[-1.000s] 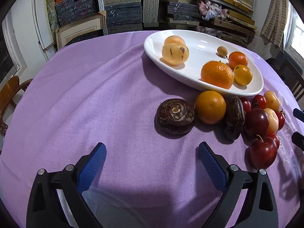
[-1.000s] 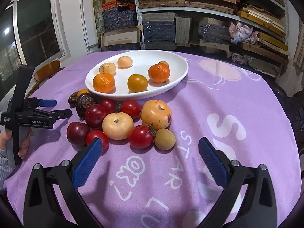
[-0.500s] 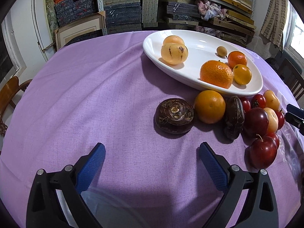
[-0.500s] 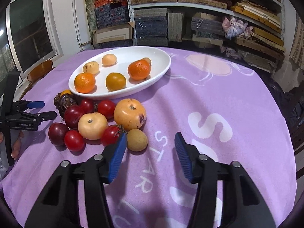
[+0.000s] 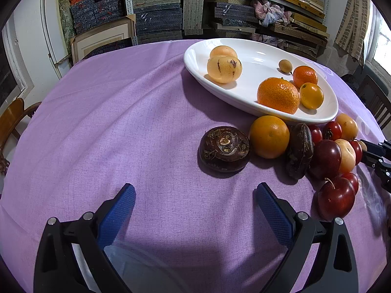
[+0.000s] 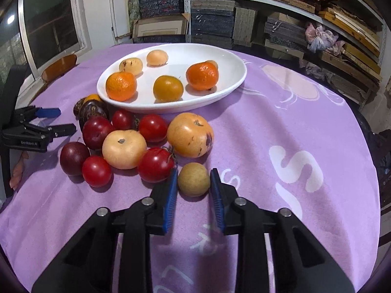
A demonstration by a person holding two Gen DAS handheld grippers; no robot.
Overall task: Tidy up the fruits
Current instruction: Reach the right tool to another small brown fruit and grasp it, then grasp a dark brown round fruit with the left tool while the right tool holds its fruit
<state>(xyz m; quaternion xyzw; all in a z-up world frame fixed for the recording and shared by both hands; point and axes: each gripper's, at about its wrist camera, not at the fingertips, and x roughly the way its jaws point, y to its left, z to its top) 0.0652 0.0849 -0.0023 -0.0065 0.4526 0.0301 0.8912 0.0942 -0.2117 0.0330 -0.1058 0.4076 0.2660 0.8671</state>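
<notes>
Two tongs: right tongs (image 6: 193, 183) have just closed their ribbed blue pads on the small round tan fruit (image 6: 193, 179); left tongs (image 5: 195, 202) gape, empty.
Fruit place: purple woven surface (image 6: 281, 127), 6 o'clock of the glossy white oval plate (image 6: 227, 88).
Change: right tongs earlier wide apart.

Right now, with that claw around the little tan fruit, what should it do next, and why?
Probably lift it straight up. The right claw has just been closing and its blue pads now sit against both sides of the small tan fruit. A red tomato crowds its left side, so sliding sideways could knock it; the white dish waits beyond.
</notes>
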